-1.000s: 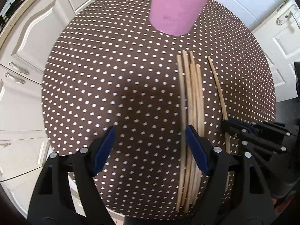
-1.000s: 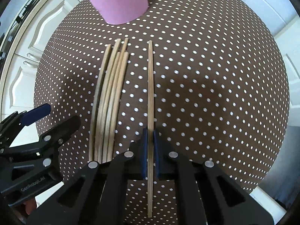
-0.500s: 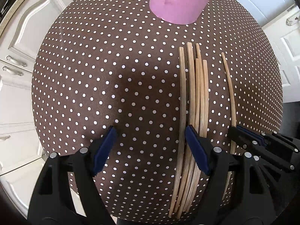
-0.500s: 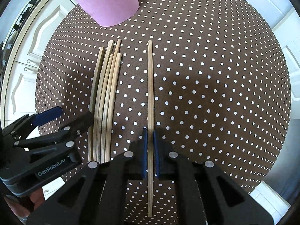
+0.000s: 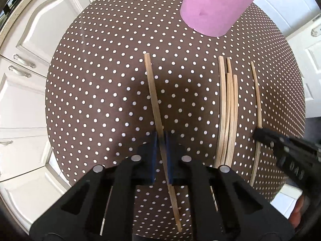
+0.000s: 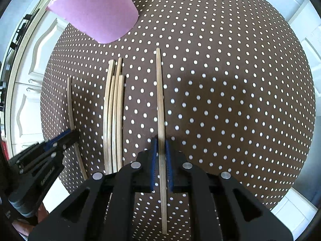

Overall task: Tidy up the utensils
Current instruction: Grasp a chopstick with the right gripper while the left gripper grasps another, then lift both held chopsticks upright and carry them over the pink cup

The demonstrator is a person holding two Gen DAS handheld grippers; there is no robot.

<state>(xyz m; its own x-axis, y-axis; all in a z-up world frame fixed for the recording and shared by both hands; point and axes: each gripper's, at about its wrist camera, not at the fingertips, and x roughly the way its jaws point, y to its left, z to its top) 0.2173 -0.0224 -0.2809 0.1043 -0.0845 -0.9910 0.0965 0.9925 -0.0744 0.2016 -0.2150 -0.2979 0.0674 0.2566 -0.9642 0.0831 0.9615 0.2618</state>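
Observation:
Wooden chopsticks lie on a brown polka-dot round table (image 5: 90, 100). My left gripper (image 5: 160, 138) points straight down, its jaws closing with the blue pads on one chopstick (image 5: 152, 92) that sits slightly tilted between them. My right gripper (image 6: 161, 140) holds another chopstick (image 6: 159, 92) between its pads, jaws easing open a little. A bundle of several chopsticks (image 5: 227, 110) rests on the cloth between the two held ones. A pink cup (image 5: 216, 8) stands at the far side. Each gripper shows in the other's view: right gripper (image 5: 260, 132), left gripper (image 6: 68, 134).
White cabinet doors and drawers (image 5: 30, 64) surround the table below its edge. The table's rim curves close under both grippers. Bare cloth (image 6: 230, 110) stretches to the right of the right gripper's chopstick.
The left gripper went from wide open to shut on the bundle's leftmost chopstick, which now sits apart to the left. The right gripper carried its chopstick farther right from the bundle.

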